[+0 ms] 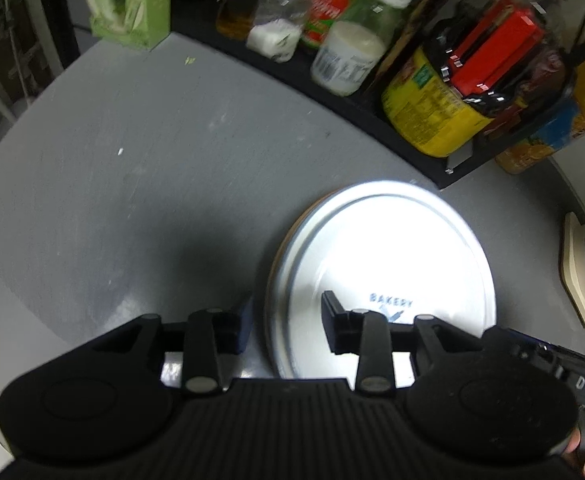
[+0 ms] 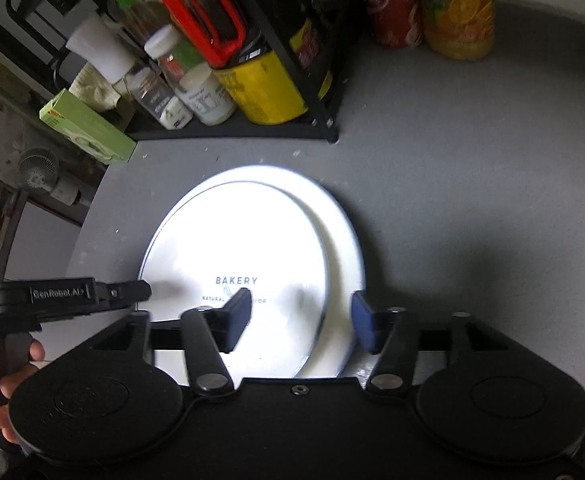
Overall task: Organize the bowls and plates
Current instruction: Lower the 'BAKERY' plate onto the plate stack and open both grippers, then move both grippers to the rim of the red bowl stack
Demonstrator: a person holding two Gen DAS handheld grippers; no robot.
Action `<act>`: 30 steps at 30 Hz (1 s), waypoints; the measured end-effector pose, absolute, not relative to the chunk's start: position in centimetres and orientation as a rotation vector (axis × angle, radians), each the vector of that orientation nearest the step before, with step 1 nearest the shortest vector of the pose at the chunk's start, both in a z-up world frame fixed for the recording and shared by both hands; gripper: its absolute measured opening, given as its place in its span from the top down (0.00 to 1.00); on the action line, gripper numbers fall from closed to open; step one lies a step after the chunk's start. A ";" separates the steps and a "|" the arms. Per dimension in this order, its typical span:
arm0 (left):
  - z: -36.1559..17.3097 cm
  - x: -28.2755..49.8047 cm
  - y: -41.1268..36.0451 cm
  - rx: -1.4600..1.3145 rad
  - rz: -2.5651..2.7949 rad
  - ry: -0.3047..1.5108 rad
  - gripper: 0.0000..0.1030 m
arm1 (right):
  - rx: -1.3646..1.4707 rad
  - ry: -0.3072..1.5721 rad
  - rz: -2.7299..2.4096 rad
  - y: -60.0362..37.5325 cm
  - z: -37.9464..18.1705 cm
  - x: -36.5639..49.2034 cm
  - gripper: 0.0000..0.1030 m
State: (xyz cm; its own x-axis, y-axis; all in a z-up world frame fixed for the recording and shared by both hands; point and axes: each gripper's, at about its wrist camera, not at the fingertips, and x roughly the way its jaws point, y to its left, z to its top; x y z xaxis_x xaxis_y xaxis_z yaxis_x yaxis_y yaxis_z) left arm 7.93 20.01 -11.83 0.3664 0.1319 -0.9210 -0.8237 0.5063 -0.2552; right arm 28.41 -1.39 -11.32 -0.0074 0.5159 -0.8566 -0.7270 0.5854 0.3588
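Crowding the far side, a black rack (image 2: 252, 130) of jars (image 2: 208, 96) stands behind 2 stacked plates (image 2: 252, 232). Both the left gripper (image 1: 286, 330) and right gripper (image 2: 300, 322) hang spread, each straddling the plates' rim.

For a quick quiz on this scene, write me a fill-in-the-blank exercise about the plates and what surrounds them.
1. The top plate bears the printed word ____.
2. Two white plates lie stacked on a ____ table.
3. The big jar in the black rack has a ____ label.
4. The right hand-held gripper has its jaws ____.

Missing words: BAKERY; grey; yellow; open
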 end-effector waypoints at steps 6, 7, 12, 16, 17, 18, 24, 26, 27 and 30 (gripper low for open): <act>-9.5 9.4 18.4 -0.764 0.665 0.980 0.44 | -0.164 1.168 0.988 -4.3 -9.0 28.4 0.14; -9.1 9.7 18.0 -0.755 0.654 0.974 0.42 | -0.161 1.154 0.980 -4.9 -8.6 28.4 0.11; -7.5 10.8 15.7 -0.702 0.594 0.965 0.35 | -0.128 1.100 0.946 -7.8 -6.9 28.7 0.02; -6.5 11.5 13.7 -0.669 0.554 0.962 0.33 | -0.093 1.067 0.914 -10.1 -5.9 28.6 0.00; -6.2 11.7 13.2 -0.663 0.540 0.962 0.33 | -0.092 1.058 0.906 -10.6 -5.7 28.5 0.00; -6.1 11.9 12.8 -0.655 0.526 0.964 0.32 | -0.096 1.047 0.899 -11.1 -5.4 28.4 0.00; -4.9 12.5 9.7 -0.597 0.463 0.936 0.24 | -0.072 0.994 0.863 -14.2 -4.2 27.4 0.00; -4.5 12.7 8.7 -0.585 0.439 0.928 0.24 | -0.061 0.988 0.839 -15.4 -3.9 27.2 0.00; -4.3 12.8 8.2 -0.576 0.429 0.923 0.23 | -0.057 0.981 0.827 -16.1 -3.6 27.1 0.00; -3.7 13.2 6.8 -0.554 0.397 0.916 0.20 | -0.032 0.957 0.798 -18.1 -3.0 26.7 0.00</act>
State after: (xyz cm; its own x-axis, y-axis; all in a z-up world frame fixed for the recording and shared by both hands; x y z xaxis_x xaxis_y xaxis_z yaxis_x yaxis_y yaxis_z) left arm 13.19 6.77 -3.72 0.5534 0.0893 -0.8281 -0.5439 0.7918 -0.2781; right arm 26.67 -18.06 -3.04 0.3190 0.5932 -0.7392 -0.6203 0.7203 0.3104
